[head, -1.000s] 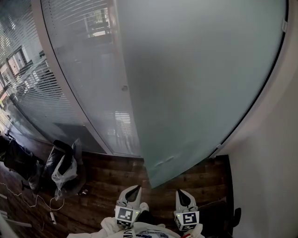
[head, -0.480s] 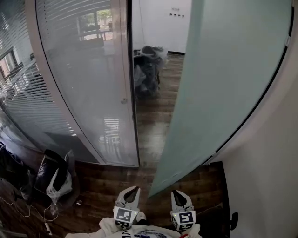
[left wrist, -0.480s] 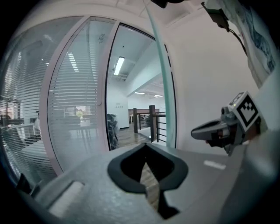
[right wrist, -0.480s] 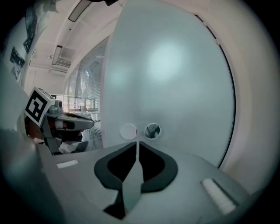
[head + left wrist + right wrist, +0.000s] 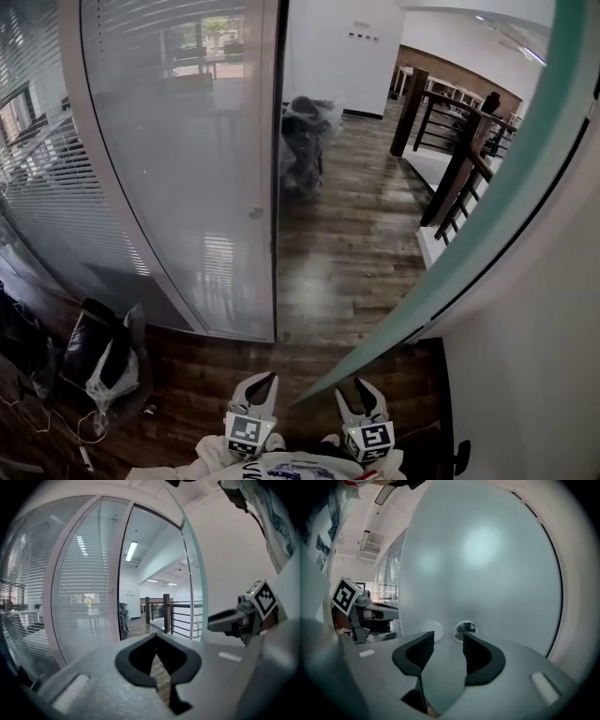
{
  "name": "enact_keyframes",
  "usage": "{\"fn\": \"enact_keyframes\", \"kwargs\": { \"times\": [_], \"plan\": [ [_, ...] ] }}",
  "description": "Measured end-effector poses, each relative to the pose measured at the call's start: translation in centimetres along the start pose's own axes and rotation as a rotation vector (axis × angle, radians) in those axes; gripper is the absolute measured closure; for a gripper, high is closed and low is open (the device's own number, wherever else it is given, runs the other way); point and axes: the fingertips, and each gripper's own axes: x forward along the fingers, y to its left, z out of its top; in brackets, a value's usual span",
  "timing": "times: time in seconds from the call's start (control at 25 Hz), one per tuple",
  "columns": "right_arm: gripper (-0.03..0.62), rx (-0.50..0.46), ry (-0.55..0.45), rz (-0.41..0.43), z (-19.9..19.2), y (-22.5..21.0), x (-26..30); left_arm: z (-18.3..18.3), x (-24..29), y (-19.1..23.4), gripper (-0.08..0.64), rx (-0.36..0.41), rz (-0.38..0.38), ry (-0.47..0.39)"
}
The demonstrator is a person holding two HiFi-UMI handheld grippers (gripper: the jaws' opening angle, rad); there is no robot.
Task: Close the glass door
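Observation:
The frosted glass door (image 5: 506,197) stands swung wide, seen nearly edge-on in the head view, with its lower corner (image 5: 305,398) just ahead of my grippers. In the right gripper view the door (image 5: 487,564) fills the picture, with a round metal fitting (image 5: 465,629) just beyond the jaws. My right gripper (image 5: 361,396) (image 5: 448,641) is open; its jaws have just been opening and nothing is gripped between them. My left gripper (image 5: 253,389) (image 5: 157,641) is shut and empty, pointing at the open doorway.
A fixed glass wall with blinds (image 5: 178,169) stands left of the doorway. Dark bags (image 5: 103,356) lie on the wooden floor at the left. Beyond the doorway are a bagged heap (image 5: 305,141) and a wooden railing (image 5: 459,159). A white wall (image 5: 534,375) is at the right.
The door has swung from covering the doorway to wide open, showing the corridor behind. The right gripper's jaws have parted. Both grippers stay low in the picture.

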Motion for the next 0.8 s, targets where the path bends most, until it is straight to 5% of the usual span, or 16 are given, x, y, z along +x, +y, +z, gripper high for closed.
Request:
{"fn": "enact_keyframes", "kwargs": {
  "times": [0.32,0.44,0.8],
  "plan": [
    [0.368,-0.037,0.015,0.032,0.2,-0.1,2.9,0.5,0.6,0.4,0.558,0.017,0.022,-0.008],
    [0.445,-0.046,0.011,0.015,0.3,-0.3,3.7,0.5,0.5,1.0,0.557,0.017,0.039,-0.006],
    [0.459,-0.011,-0.042,0.024,0.4,0.1,4.5,-0.2,-0.2,1.9,0.558,0.015,0.051,0.008]
  ]
}}
